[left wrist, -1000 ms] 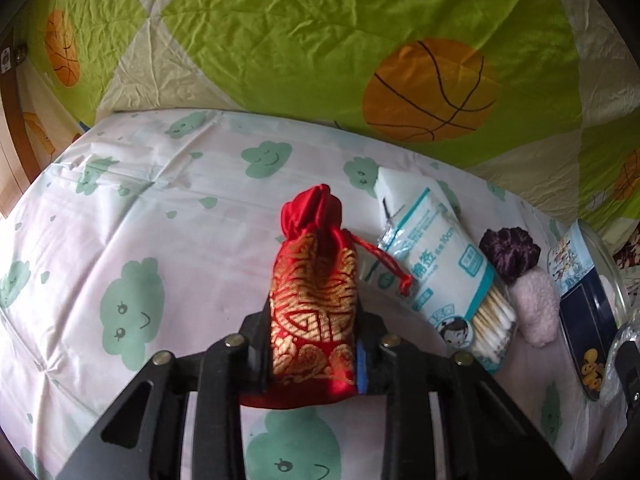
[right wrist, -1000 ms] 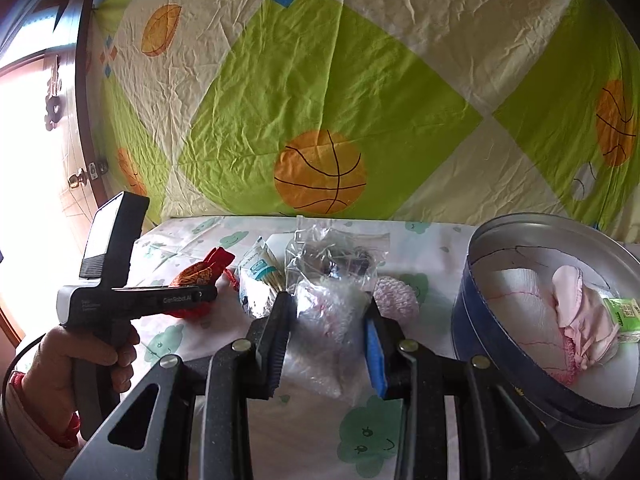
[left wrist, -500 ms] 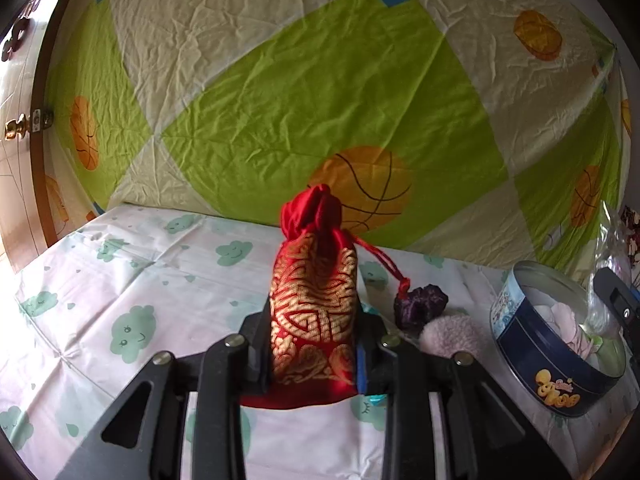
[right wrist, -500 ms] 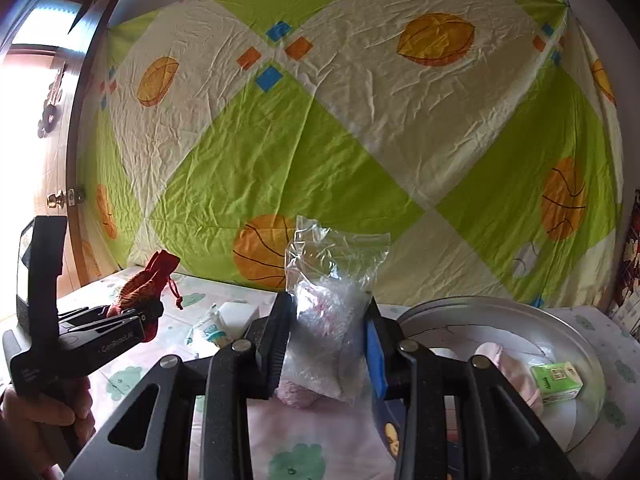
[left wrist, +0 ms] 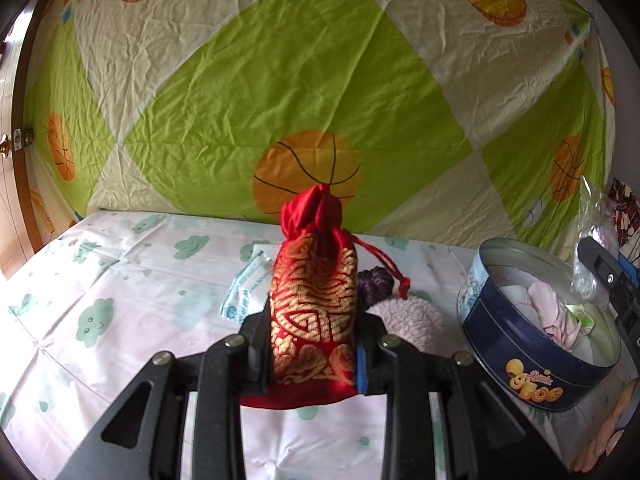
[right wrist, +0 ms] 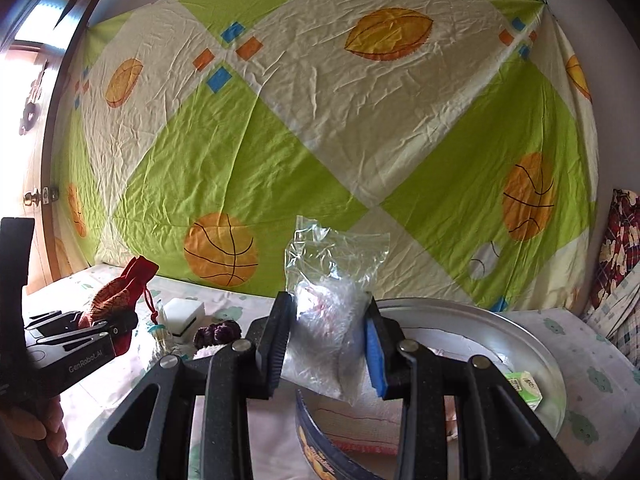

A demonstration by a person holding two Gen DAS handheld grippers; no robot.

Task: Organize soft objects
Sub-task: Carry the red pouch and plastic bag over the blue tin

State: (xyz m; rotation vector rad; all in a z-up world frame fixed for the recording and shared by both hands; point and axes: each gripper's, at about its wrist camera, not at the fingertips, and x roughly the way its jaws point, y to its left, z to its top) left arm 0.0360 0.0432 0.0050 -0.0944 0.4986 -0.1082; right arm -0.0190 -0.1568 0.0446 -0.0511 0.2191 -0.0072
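We are holding a red-and-gold drawstring pouch [left wrist: 314,304] clamped in the left gripper [left wrist: 312,344] above the bed, and a clear plastic bag [right wrist: 332,320] pinched in the right gripper [right wrist: 328,344] over the blue tin [left wrist: 532,344]. The slippery bag is risking sliding out and missing the tin, and the pouch's dangling cord [left wrist: 394,272] may be snagging the rim.

Red pouch [left wrist: 314,300] with gold pattern, navy tin [left wrist: 532,364], green-and-cream basketball-print sheet [left wrist: 280,92]

The right gripper [right wrist: 326,344] clamps a crinkled clear plastic bag [right wrist: 334,320] above the round blue metal tin [right wrist: 460,392]; the left gripper [right wrist: 120,326] holds a red-and-gold drawstring pouch [right wrist: 120,294].
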